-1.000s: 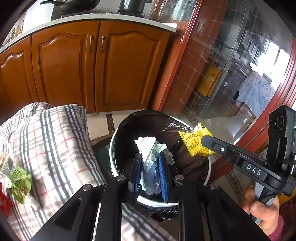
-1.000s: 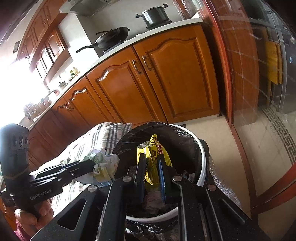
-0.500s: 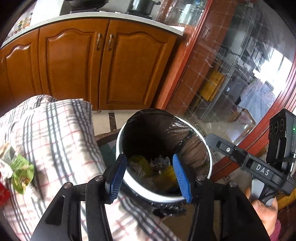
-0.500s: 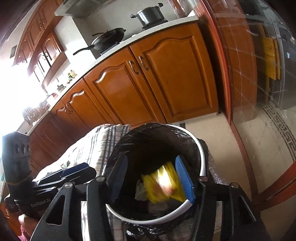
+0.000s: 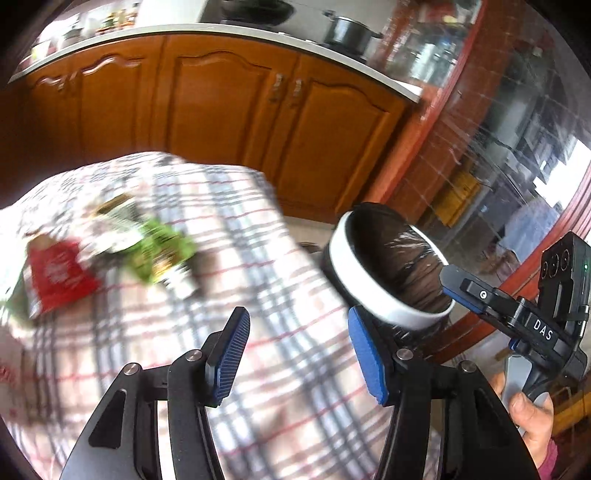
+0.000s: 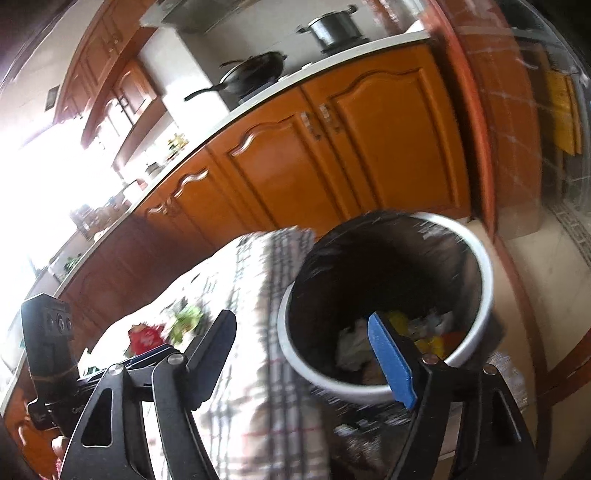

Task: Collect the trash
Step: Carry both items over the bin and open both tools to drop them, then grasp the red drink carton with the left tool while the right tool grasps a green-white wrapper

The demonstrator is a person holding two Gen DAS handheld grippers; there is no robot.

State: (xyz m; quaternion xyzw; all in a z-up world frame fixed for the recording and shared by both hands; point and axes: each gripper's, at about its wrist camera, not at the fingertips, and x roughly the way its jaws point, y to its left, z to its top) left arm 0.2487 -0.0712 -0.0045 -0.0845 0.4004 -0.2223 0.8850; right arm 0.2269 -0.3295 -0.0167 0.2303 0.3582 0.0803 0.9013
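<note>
My left gripper (image 5: pixel 295 332) hangs over the plaid tablecloth (image 5: pixel 280 369); its jaws are opening and nothing is between them. Ahead of it to the left lie a red wrapper (image 5: pixel 59 273) and a green wrapper (image 5: pixel 159 251), both blurred. The white bin (image 5: pixel 384 306) with its black liner stands off the table's right edge. My right gripper (image 6: pixel 299 325) is at the near left rim of the bin (image 6: pixel 332 384), jaws opening and empty. A yellow wrapper (image 6: pixel 399 321) and white tissue (image 6: pixel 351 347) lie inside. The red wrapper (image 6: pixel 144 339) and green wrapper (image 6: pixel 184 321) also show in the right wrist view.
Wooden cabinets (image 6: pixel 332 155) run behind the table under a counter with a pan (image 6: pixel 251 74) and a pot (image 6: pixel 332 26). A red-framed glass door (image 5: pixel 498 166) stands to the right of the bin. A hand (image 5: pixel 528 424) holds the right gripper's handle.
Both grippers opened over the bin; the tissue and the yellow wrapper dropped in. The left gripper then swung left over the table toward the wrappers, and the right one shifted left too.
</note>
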